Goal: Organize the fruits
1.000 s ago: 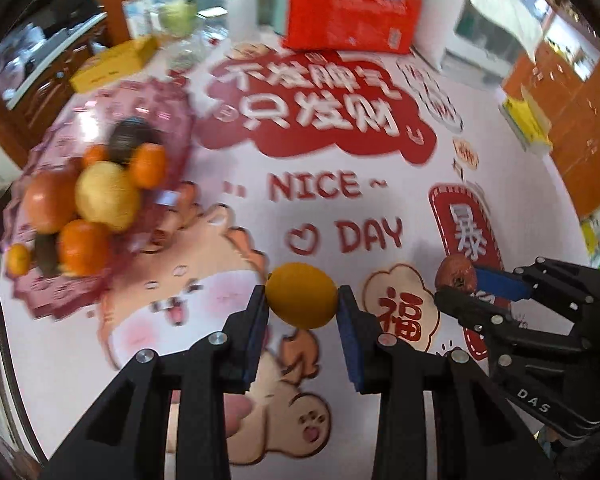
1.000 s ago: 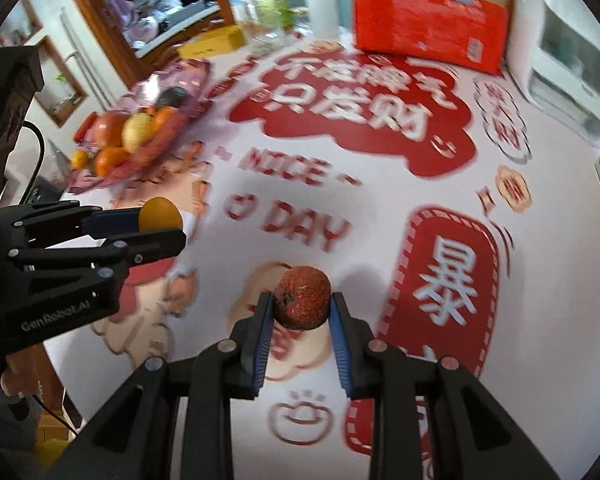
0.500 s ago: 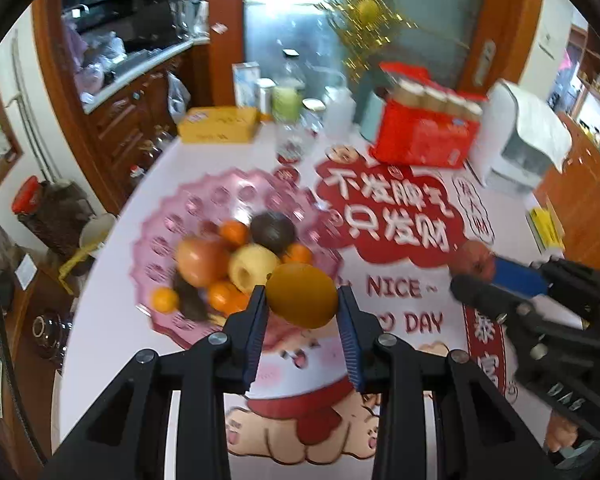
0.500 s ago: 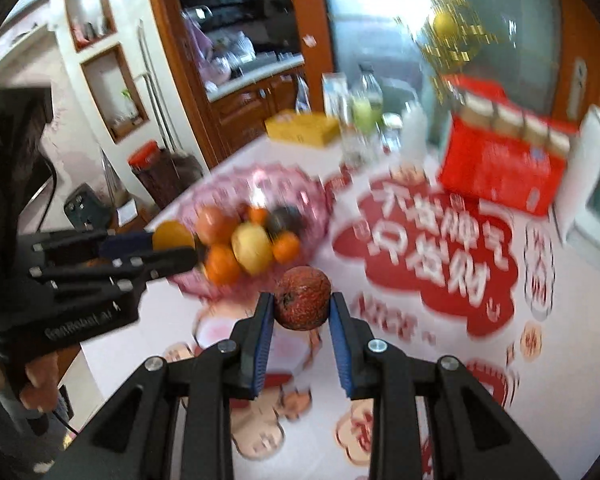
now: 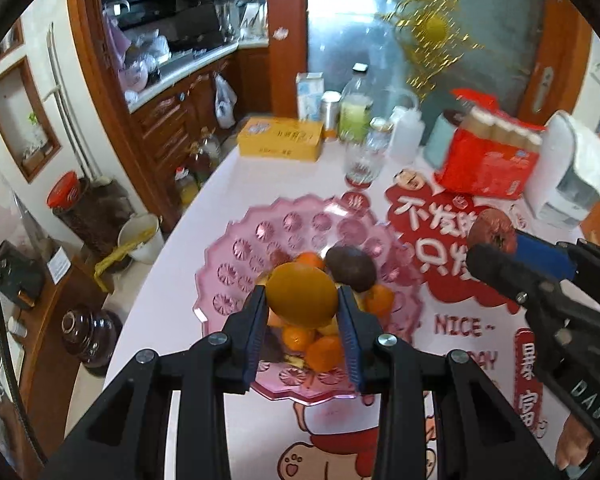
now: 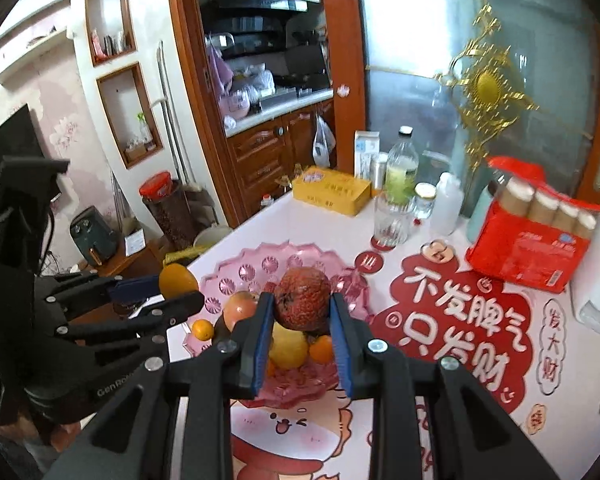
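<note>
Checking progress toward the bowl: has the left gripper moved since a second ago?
Yes. The left gripper, shut on the orange, has moved from over the tablecloth's cartoon to above the pink bowl.

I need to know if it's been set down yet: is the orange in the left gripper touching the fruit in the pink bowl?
Cannot tell. In the left wrist view the orange overlaps the pile in the pink bowl; the right wrist view shows no clear gap or contact.

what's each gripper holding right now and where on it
Left gripper pinches a round orange citrus fruit at its two sides; right gripper pinches a rough reddish-brown fruit the same way.
</note>
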Motion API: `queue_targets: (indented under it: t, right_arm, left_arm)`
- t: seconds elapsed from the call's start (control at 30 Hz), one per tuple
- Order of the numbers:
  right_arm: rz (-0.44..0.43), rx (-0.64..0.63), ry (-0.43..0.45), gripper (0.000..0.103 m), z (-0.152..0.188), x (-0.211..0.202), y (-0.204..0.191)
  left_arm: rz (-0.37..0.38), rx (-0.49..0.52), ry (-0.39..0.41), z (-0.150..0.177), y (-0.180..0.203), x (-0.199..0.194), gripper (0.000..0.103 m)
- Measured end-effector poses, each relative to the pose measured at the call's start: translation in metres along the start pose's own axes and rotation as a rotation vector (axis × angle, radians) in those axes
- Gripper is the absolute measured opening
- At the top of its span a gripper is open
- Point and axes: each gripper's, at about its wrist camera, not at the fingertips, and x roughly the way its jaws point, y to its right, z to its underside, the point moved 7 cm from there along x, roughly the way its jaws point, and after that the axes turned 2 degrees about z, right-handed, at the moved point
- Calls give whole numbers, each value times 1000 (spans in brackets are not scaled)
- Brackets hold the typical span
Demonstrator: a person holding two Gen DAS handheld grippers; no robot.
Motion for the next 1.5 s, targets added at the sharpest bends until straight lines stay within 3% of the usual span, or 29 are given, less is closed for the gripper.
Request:
queue_targets:
  t: [0.3,0.63,0.7,0.77,0.83,1.0,1.17,1.5]
  right_arm:
    - [10,9,-165,28,33,77,-2]
    - [23,10,-274,28,60,121,2]
    - [33,-9,-289,29,66,127,0]
    - [61,-36,-305,29,70,132,0]
    - [81,-49,-312,30,74,135,2]
    - [57,-12,-321,38,76,134,9]
    - [60,11,-327,39,78,134,13]
    - [76,55,-326,41,82,120,17]
  left_arm:
    - [12,-42,-155,30,-15,79,33]
    - [19,-17,-213,42,-16,120,35]
    - [18,-14,-217,43,-14,124,51]
    - [-35,-6,-213,44,-17,126,69]
    - [-64,11,-203,43,-20,128,75]
    - [-41,-9,-204,44,-26,129,83]
    - [-20,-43,-206,45,-28,126,95]
    - [-23,-45,-190,50,-26,108,102]
